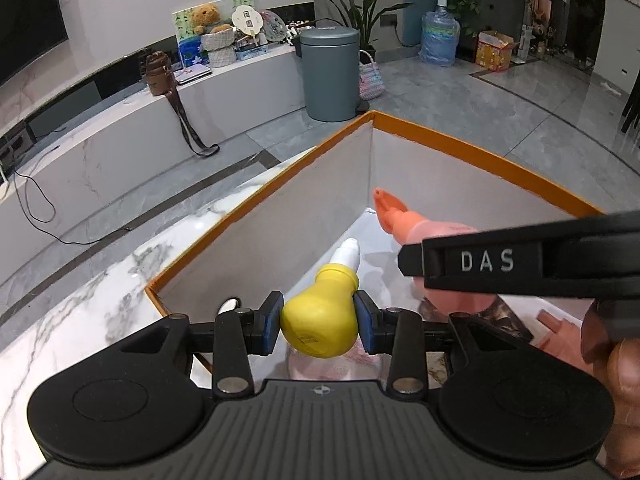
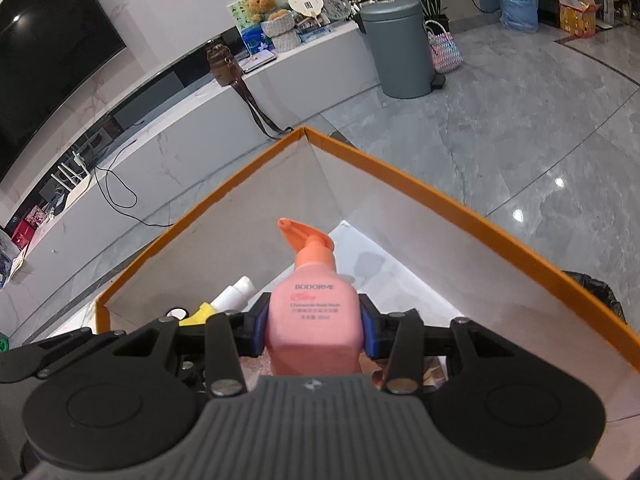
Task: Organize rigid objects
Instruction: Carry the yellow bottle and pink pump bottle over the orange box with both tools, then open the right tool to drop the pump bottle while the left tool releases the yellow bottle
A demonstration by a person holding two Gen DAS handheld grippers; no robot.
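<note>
My left gripper [image 1: 319,322] is shut on a yellow bottle [image 1: 318,322] with a white cap and holds it over the open orange-rimmed box [image 1: 280,184]. My right gripper [image 2: 314,330] is shut on a pink pump bottle [image 2: 314,312] labelled BODORME, also over the box [image 2: 440,200]. In the left wrist view the pink bottle [image 1: 404,220] and the right gripper's black arm [image 1: 520,260] show at the right. In the right wrist view the yellow bottle's white cap [image 2: 236,292] shows at the left. A printed item lies on the box floor under the grippers.
The box stands on a white marble table [image 1: 80,320]. Beyond it are a grey floor, a grey pedal bin [image 1: 330,72], a low white ledge [image 1: 120,140] with a brown bag, toys and a cable, and a water jug [image 1: 440,36].
</note>
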